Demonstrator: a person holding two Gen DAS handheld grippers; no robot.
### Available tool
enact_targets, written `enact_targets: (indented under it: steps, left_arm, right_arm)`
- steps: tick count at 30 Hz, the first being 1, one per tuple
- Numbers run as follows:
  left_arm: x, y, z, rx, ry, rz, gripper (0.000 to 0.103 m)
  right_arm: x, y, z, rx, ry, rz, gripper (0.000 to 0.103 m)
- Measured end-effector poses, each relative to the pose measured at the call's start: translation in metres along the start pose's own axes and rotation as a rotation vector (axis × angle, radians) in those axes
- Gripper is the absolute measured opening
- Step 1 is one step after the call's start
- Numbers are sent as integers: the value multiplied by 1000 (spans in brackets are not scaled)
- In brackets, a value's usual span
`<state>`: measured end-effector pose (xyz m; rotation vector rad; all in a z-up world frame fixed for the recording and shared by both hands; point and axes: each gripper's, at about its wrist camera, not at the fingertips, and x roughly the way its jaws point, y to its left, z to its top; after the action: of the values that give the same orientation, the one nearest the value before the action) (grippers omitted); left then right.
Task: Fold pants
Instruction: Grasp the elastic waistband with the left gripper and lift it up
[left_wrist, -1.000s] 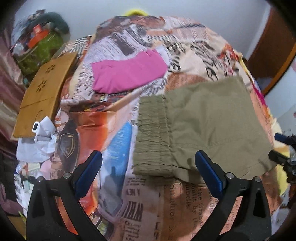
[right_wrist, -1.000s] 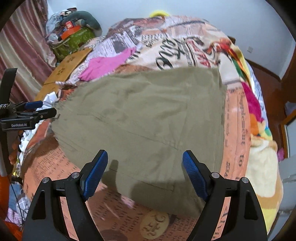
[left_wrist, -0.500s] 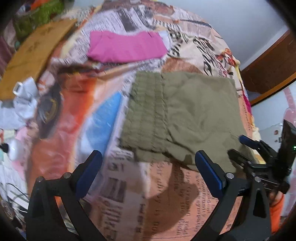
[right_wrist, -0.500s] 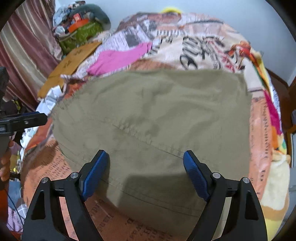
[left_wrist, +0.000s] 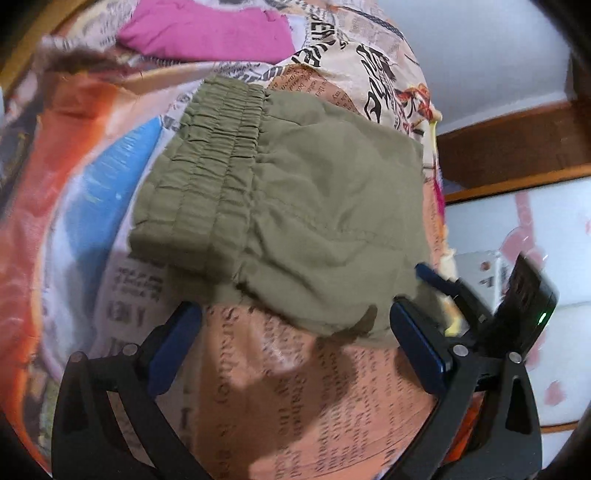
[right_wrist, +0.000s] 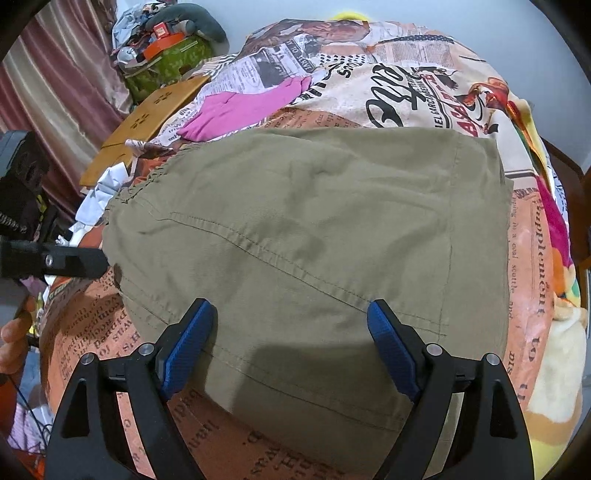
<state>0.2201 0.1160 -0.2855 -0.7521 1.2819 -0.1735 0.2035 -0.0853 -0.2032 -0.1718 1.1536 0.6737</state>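
Olive-green pants lie folded flat on a newspaper-print bedspread, elastic waistband at the left in the left wrist view. They fill the middle of the right wrist view. My left gripper is open and empty, close over the near edge of the pants. My right gripper is open and empty, its blue pads low over the near hem. The right gripper's fingers show at the pants' right corner in the left wrist view. The left gripper's finger shows at the left edge in the right wrist view.
A folded pink garment lies on the bed beyond the pants. A wooden board and a pile of bags and clutter stand at the back left by a curtain. Crumpled white cloth lies at the bed's left edge.
Both grippers have moved in closer and lower over the pants. The left view has swung right, so the right gripper now appears near the pants' right corner.
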Motion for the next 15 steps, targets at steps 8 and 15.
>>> enact_targets:
  steps: [8, 15]
  left_arm:
    - [4, -4, 26, -67, -58, -54, 102]
    - [8, -24, 39, -26, -152, 128, 67]
  right_arm:
    - [1, -1, -1, 12, -3, 14, 84]
    - [1, -1, -2, 19, -4, 16, 85]
